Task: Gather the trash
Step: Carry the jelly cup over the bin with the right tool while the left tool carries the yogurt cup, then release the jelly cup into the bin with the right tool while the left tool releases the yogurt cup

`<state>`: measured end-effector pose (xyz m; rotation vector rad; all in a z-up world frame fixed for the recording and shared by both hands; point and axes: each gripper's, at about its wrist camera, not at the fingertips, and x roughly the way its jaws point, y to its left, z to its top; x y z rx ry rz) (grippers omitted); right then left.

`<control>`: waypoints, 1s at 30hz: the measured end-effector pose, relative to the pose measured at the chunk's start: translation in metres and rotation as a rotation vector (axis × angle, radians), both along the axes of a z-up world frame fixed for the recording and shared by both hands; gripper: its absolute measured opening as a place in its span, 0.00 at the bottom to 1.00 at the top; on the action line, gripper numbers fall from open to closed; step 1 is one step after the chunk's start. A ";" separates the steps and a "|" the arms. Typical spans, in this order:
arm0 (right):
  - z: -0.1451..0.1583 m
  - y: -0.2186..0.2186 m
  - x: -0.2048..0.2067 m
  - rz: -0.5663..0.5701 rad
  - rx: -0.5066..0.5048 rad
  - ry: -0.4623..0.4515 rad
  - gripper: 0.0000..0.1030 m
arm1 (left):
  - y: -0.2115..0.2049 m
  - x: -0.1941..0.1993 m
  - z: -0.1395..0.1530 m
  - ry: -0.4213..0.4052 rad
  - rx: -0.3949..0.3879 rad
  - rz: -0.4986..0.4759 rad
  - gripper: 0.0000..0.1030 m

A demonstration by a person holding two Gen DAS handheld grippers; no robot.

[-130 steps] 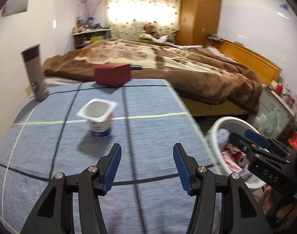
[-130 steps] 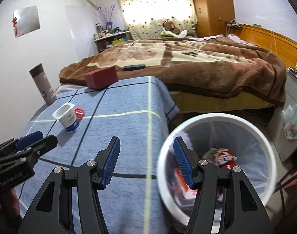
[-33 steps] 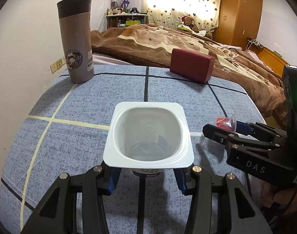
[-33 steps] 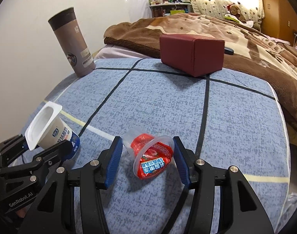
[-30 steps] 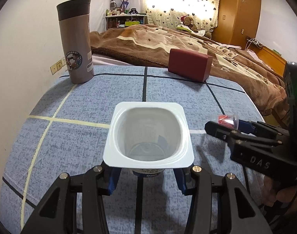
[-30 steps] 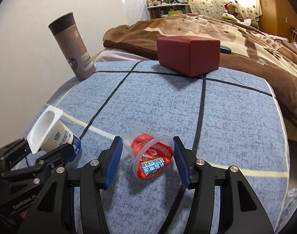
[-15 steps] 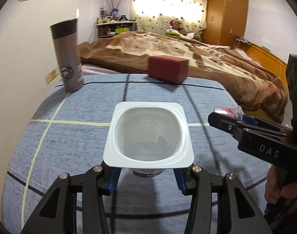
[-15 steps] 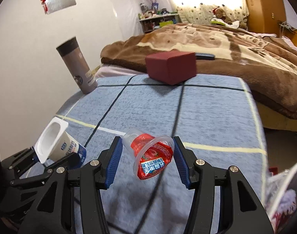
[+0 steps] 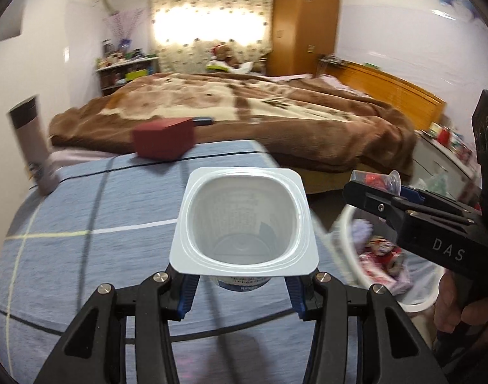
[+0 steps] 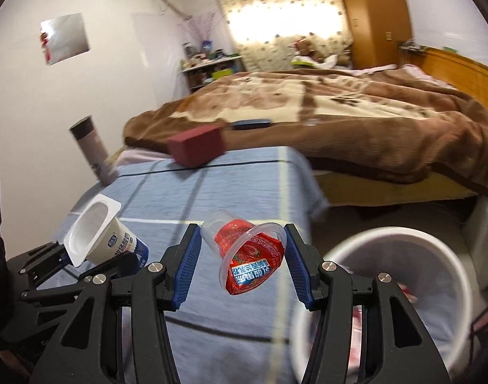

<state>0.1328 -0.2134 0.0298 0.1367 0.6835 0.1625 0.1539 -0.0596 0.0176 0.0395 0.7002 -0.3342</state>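
My left gripper (image 9: 240, 291) is shut on an empty white yogurt cup (image 9: 244, 220) and holds it above the blue cloth table (image 9: 84, 211). The cup also shows in the right wrist view (image 10: 100, 236). My right gripper (image 10: 242, 262) is shut on a clear jelly cup with a red label (image 10: 247, 256), held above the table's right edge. That cup shows in the left wrist view (image 9: 376, 179) at the tip of the right gripper. A white trash bin (image 10: 442, 272) with wrappers inside stands on the floor right of the table, seen too in the left wrist view (image 9: 349, 233).
A dark red box (image 9: 162, 139) sits at the table's far edge, and a grey tumbler (image 9: 32, 147) stands at the far left corner. A bed with a brown blanket (image 9: 260, 108) lies behind the table. A wooden wardrobe (image 9: 304, 22) stands at the back.
Both grippers have lifted their cups off the table and moved right and back toward the bin, which has come into both views. Both stay shut.
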 end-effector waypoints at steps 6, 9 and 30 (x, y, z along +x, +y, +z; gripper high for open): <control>-0.003 -0.047 -0.020 -0.116 -0.036 0.012 0.52 | -0.056 -0.007 -0.002 0.019 -0.010 -0.121 0.48; -0.008 -0.067 -0.026 -0.173 -0.042 0.025 0.52 | -0.084 -0.012 -0.006 0.032 -0.004 -0.177 0.48; -0.055 -0.134 -0.037 -0.320 -0.068 0.201 0.58 | -0.166 -0.019 -0.045 0.145 0.046 -0.276 0.51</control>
